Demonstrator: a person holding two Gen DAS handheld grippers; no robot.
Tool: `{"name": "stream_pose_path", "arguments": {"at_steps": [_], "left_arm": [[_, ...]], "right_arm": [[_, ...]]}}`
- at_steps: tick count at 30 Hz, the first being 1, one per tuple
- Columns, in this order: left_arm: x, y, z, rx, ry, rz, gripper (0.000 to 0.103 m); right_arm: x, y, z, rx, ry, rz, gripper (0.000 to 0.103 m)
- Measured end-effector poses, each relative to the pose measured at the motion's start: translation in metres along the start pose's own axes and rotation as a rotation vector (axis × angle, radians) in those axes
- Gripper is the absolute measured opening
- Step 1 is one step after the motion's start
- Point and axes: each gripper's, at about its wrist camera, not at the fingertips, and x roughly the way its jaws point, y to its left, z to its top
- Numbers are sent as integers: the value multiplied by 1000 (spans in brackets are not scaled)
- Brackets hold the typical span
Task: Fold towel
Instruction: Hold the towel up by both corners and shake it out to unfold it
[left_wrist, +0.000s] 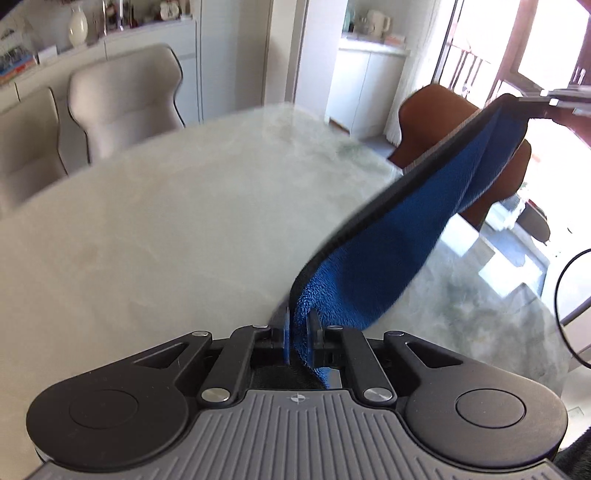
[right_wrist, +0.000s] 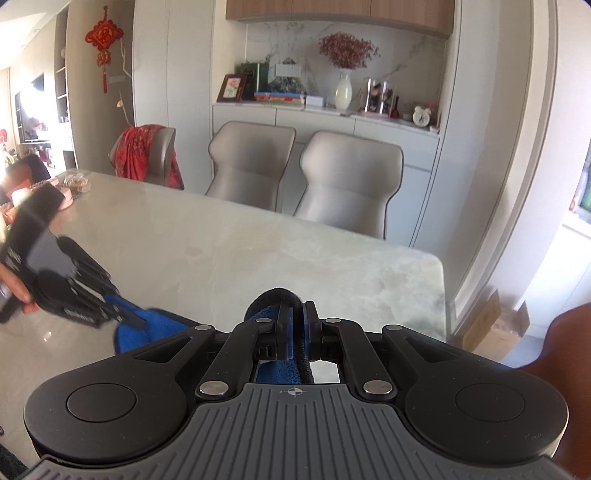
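We have the towel (left_wrist: 399, 225) pinched at both ends and lifted off the table (left_wrist: 155, 206). Our left gripper (left_wrist: 299, 332) is clamped tight on one corner, and our right gripper (right_wrist: 298, 332) is clamped just as tight on the black-trimmed edge at the other corner. Between the two, the blue cloth hangs in a loose band, so its long axis runs straight from hand to hand. From the left tongs it stretches up and away to the right; from the right tongs it trails off to the left. Neither hand is nearer than the other, as each already holds its end. We judge the next move depends on keeping that span taut and level above the marble top.
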Motion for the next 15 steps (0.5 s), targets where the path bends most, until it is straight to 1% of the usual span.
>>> {"name": "stream_pose_path", "arguments": {"at_steps": [2, 5, 11, 15], "left_arm": [[-29, 10, 13, 33, -47, 58, 7], [-59, 26, 33, 63, -98, 130, 7], [-85, 60, 79, 99, -154, 273, 7], [-94, 72, 108, 127, -186, 329, 7]], "right_arm": [[-4, -1, 8, -16, -23, -1, 6], [-4, -3, 21, -46, -53, 8, 6], [30, -10, 63, -106, -94, 33, 6], [47, -15, 93, -139, -131, 47, 6]]}}
